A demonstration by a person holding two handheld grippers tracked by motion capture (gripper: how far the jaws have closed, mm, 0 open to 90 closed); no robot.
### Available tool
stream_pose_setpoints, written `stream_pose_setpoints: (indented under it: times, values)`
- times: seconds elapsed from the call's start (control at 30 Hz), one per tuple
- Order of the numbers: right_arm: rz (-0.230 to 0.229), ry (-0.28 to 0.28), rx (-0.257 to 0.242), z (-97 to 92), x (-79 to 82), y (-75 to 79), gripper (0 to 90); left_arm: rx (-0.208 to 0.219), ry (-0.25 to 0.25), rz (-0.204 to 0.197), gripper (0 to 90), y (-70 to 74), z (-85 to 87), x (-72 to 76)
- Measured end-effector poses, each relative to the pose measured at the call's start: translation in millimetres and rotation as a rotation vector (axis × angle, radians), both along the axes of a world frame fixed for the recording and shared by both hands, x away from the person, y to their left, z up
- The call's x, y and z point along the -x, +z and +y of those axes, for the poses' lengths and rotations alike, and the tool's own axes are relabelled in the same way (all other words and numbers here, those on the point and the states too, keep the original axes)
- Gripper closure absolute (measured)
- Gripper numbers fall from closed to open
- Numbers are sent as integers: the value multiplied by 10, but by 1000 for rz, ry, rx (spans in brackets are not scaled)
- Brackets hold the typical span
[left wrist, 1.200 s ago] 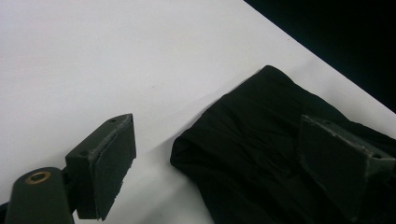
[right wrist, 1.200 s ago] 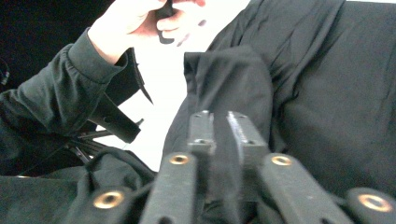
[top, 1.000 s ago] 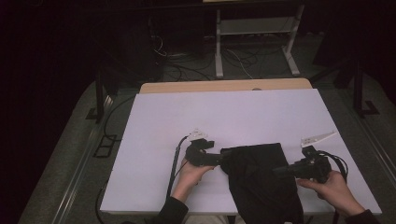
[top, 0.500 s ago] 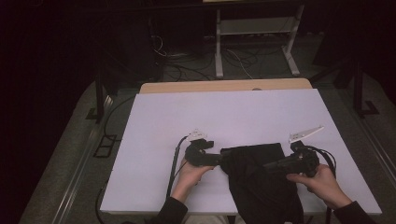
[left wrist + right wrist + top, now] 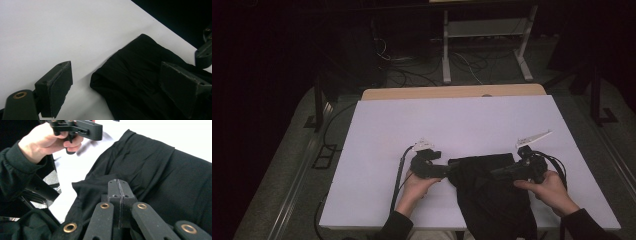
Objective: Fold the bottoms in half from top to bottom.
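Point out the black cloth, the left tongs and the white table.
black cloth (image 5: 492,192), high view, middle of the fabric.
left tongs (image 5: 125,82), left gripper view, gap midway between the open jaws.
white table (image 5: 452,125), high view, bare top.

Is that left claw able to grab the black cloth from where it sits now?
Probably yes. The left claw is open, with the black cloth's corner lying between its pads on the white table, and nothing blocking it.

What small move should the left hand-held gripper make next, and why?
Probably ease the left hand-held gripper forward and close it on the black cloth's near corner. Its jaws stand open, one over bare table, one over cloth, while the right hand-held gripper is shut above the cloth.
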State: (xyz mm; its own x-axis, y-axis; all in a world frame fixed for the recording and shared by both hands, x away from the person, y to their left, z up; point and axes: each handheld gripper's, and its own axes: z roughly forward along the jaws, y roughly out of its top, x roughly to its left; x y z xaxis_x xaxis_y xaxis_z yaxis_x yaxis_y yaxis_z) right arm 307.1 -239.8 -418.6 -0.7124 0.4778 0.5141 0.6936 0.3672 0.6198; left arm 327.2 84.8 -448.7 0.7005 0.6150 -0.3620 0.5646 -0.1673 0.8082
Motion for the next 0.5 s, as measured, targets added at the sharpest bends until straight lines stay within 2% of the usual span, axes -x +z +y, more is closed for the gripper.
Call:
stream_pose_setpoints:
  times: [0.27, 0.5]
  values:
    - [23, 2, 55, 82, -120, -136, 887, -1, 1, 0, 121, -16, -7, 2]
    - [56, 37, 105, 210, -147, -245, 887, -1, 6, -3, 121, -30, -4, 7]
